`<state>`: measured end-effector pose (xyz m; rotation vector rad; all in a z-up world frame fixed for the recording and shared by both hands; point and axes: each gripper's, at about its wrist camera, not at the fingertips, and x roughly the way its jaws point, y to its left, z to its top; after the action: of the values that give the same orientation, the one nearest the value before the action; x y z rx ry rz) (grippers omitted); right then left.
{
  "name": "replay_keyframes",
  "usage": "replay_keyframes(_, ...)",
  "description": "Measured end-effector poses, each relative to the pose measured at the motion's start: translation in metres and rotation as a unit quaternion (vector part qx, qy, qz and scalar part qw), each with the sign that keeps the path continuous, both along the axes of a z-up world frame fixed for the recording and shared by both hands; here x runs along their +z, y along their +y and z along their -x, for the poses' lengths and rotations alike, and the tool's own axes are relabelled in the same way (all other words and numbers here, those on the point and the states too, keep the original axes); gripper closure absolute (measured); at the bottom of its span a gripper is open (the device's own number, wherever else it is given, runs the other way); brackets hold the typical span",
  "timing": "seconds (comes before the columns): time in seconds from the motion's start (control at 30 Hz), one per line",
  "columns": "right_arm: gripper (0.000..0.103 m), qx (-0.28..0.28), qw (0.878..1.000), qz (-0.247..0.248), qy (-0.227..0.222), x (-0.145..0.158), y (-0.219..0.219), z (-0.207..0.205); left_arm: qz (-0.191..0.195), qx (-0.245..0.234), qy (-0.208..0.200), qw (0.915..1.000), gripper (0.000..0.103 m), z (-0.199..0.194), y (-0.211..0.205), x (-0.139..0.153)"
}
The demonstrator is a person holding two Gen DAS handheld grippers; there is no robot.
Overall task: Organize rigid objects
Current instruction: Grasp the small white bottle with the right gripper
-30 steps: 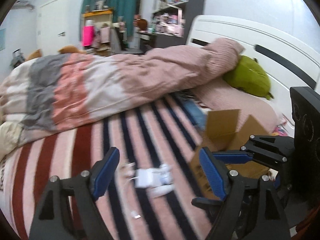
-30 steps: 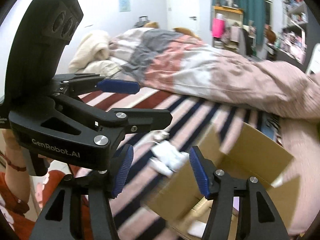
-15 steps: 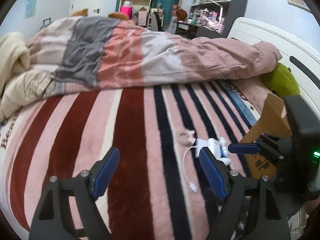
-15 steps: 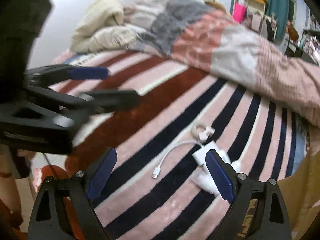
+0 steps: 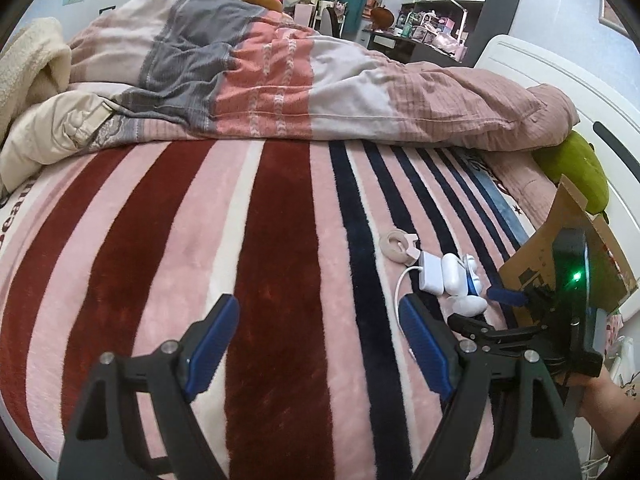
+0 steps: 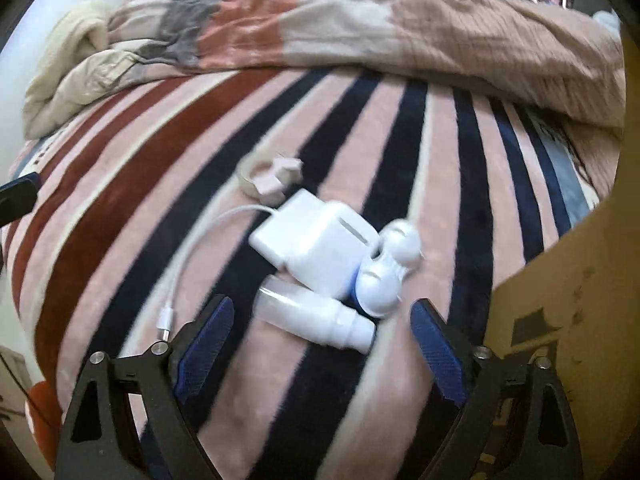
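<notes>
A small pile lies on the striped blanket (image 5: pixel 280 220): a white charger block (image 6: pixel 320 240) with its cable (image 6: pixel 192 252), a white bottle (image 6: pixel 320 316) on its side, a white and blue rounded item (image 6: pixel 384 280) and a beige tape ring (image 6: pixel 260 180). My right gripper (image 6: pixel 320 332) hangs low over the bottle, which lies between its fingers; the jaws are closing and the pads do not touch it. My left gripper (image 5: pixel 316 320) stands open over bare blanket, left of the pile (image 5: pixel 440 276). The right gripper (image 5: pixel 492 308) shows beside the cardboard box (image 5: pixel 560 248).
The open cardboard box (image 6: pixel 560 280) sits right of the pile. A bunched pink and grey duvet (image 5: pixel 320 92) lies across the back, a cream blanket (image 5: pixel 32 80) at far left, a green cushion (image 5: pixel 576 172) by the white headboard (image 5: pixel 540 68).
Both grippers have come down toward the bed. The right one left the box, sank over the pile and opened wider. The left view swung from the box to the blanket.
</notes>
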<state>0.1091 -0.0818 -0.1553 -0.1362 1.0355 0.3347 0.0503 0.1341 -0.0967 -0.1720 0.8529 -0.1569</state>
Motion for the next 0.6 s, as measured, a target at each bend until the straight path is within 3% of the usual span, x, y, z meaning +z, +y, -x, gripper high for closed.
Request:
replay_keyframes(0.1,0.033,-0.011,1.000,-0.016,0.017,-0.004,-0.002,0.000,-0.003,-0.002,-0.001,1.0000,0.023,0.000,-0.001,0.001)
replay_keyframes(0.13,0.043,-0.014,0.999,-0.022,0.019,-0.005,-0.003,-0.001,-0.004,-0.002,-0.001,1.0000,0.023,0.000,-0.001,0.001)
replay_keyframes(0.27,0.044,-0.011,0.999,-0.035,0.009,-0.001,0.000,0.001,-0.004,-0.002,0.001,1.0000,0.023,0.001,-0.002,0.002)
replay_keyframes(0.4,0.044,0.027,0.998,-0.057,0.011,0.007,0.009,0.015,0.001,-0.020,0.005,0.9998,0.023,0.002,-0.008,0.008)
replay_keyframes(0.6,0.044,0.140,0.985,-0.100,-0.023,0.053,0.034,0.043,0.063,-0.097,0.012,0.9932,0.023,0.004,-0.033,0.028)
